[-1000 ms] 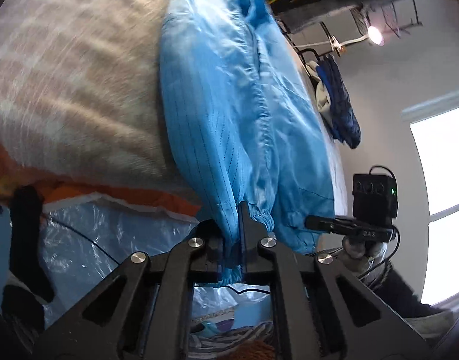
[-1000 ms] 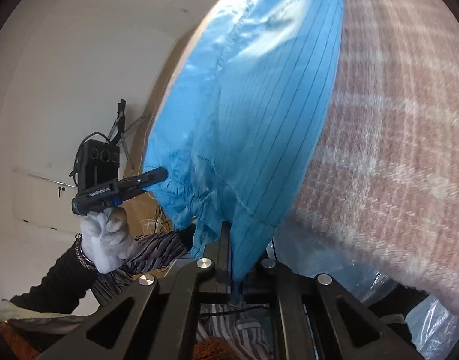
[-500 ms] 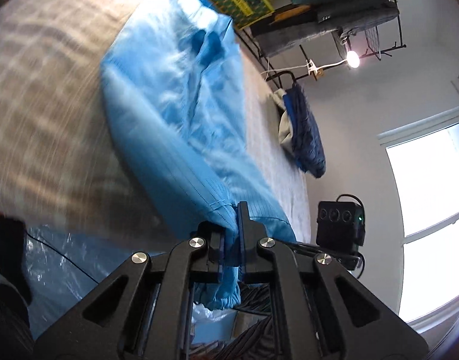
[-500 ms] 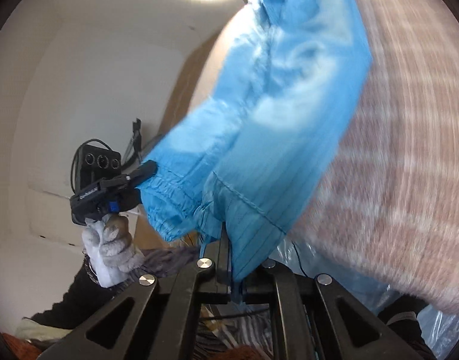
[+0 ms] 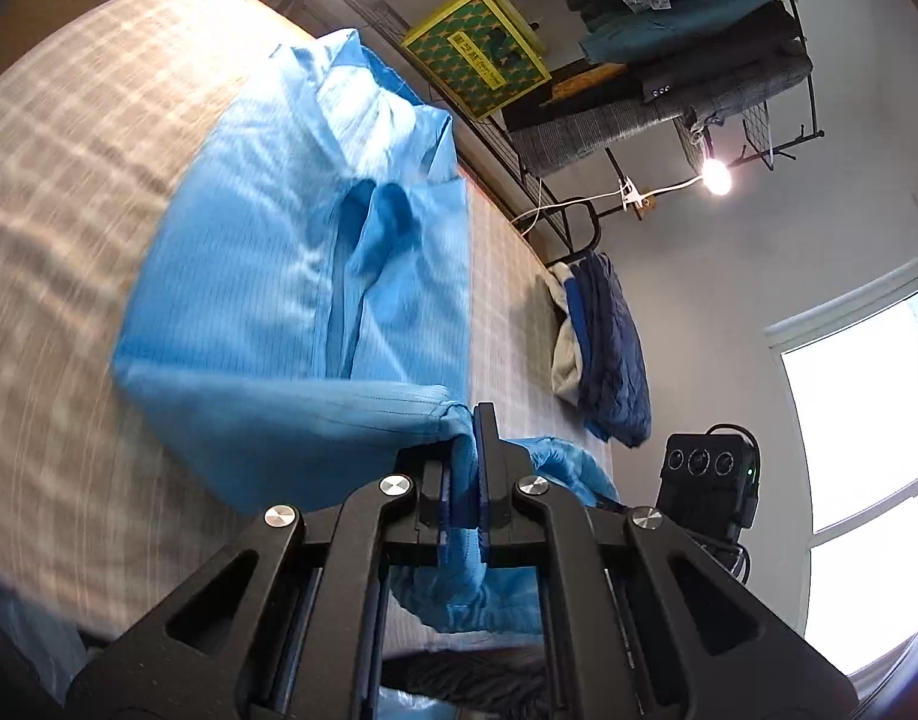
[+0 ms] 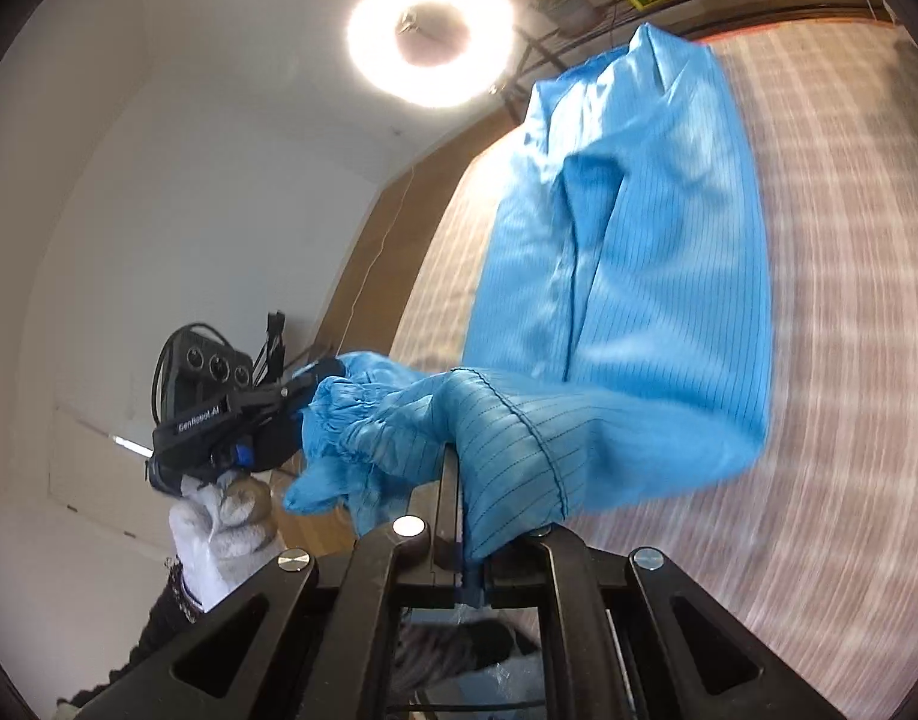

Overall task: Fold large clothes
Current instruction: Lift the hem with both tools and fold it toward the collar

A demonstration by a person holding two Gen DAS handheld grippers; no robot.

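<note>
Left claw: clenched on my blue coat's hem.
Right claw: clenched likewise.
Coat: on the bed, near end lifted.
Advice: carry both corners level toward the collar.

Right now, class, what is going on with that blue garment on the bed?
A person holds a gripper in each hand. The left gripper and the right gripper are both shut on the bottom end of the blue garment, lifting it off the checked bedcover to fold it toward the collar.
</note>
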